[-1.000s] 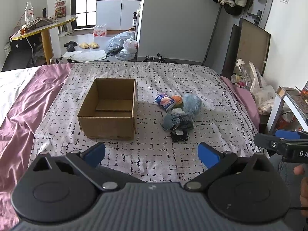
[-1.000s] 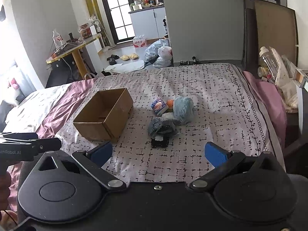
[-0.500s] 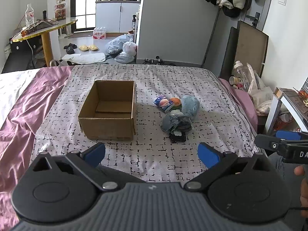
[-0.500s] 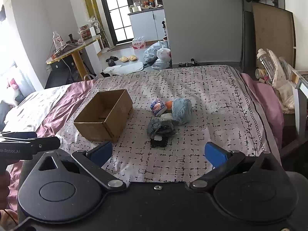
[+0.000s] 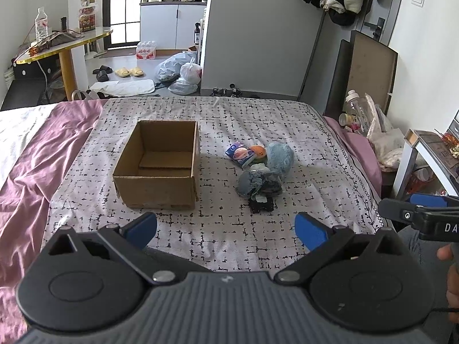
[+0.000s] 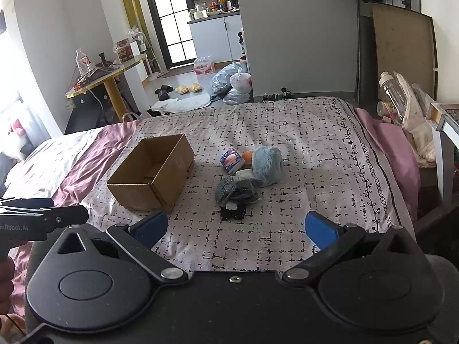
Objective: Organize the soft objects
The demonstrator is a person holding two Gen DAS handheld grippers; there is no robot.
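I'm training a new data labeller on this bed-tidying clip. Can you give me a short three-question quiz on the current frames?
1. True or false: the cardboard box already holds a soft item.
2. Which item of the pile lies nearest the grippers? A) fluffy blue ball B) small black item C) tissue pack
3. Fill in: the left gripper and the right gripper are both ____ and hold nothing.

Key: 1 false, only its own bottom flaps show inside; 2 B; 3 open.
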